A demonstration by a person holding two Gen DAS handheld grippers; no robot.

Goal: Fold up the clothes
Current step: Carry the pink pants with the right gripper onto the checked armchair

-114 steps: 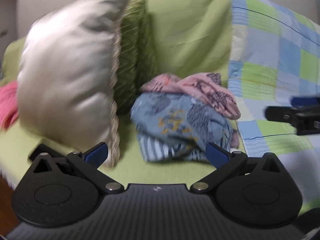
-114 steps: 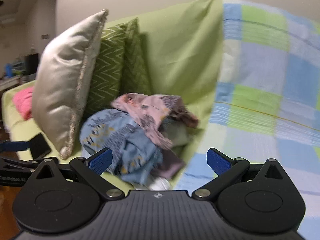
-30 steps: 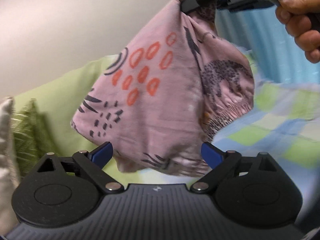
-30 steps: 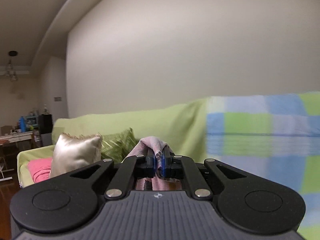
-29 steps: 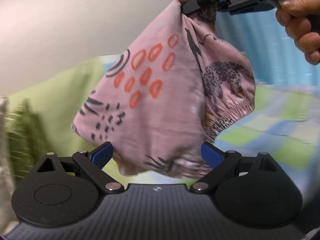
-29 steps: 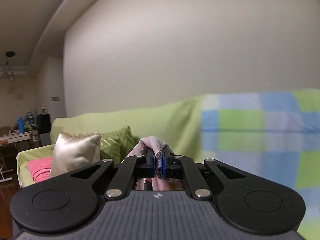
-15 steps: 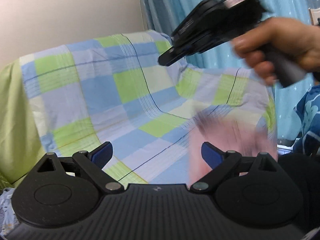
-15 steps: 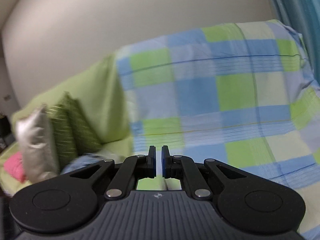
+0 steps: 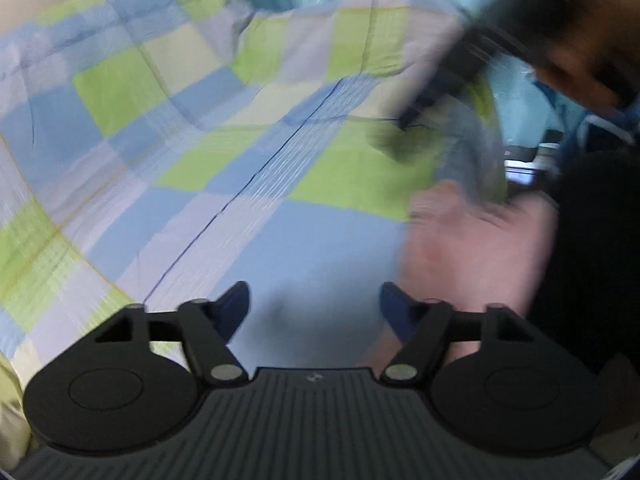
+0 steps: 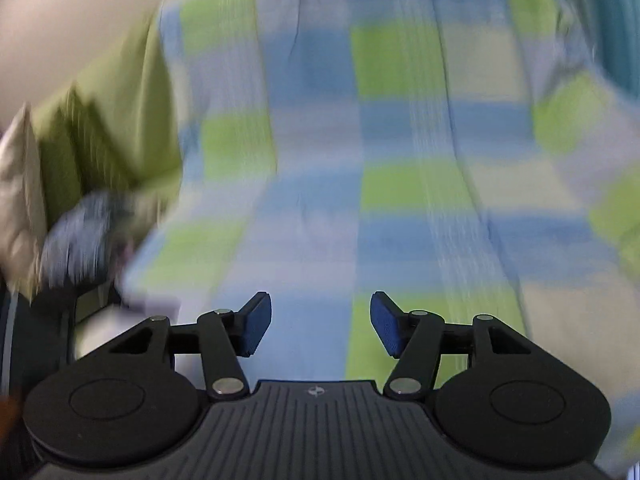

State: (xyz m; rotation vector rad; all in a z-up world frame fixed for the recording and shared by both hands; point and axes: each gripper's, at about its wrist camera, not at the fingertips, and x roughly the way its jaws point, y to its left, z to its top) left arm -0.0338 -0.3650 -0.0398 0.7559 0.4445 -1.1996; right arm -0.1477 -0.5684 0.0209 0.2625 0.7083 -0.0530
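pink garment (image 9: 472,248) blurred, axis unclear | L gripper (image 9: 315,304) open | R gripper (image 10: 320,322) open

A home living room: cushioned sofa (image 10: 120,120) under checked blanket (image 10: 360,160).

Right gripper (image 10: 320,322): jaws apart, nothing between the blue pads (image 10: 256,324). Checked blue-green blanket (image 10: 400,160) fills the view ahead, motion-blurred. Far left: green sofa back (image 10: 132,92), pale cushion (image 10: 20,192), blurred blue patterned garment (image 10: 80,236) beside it.
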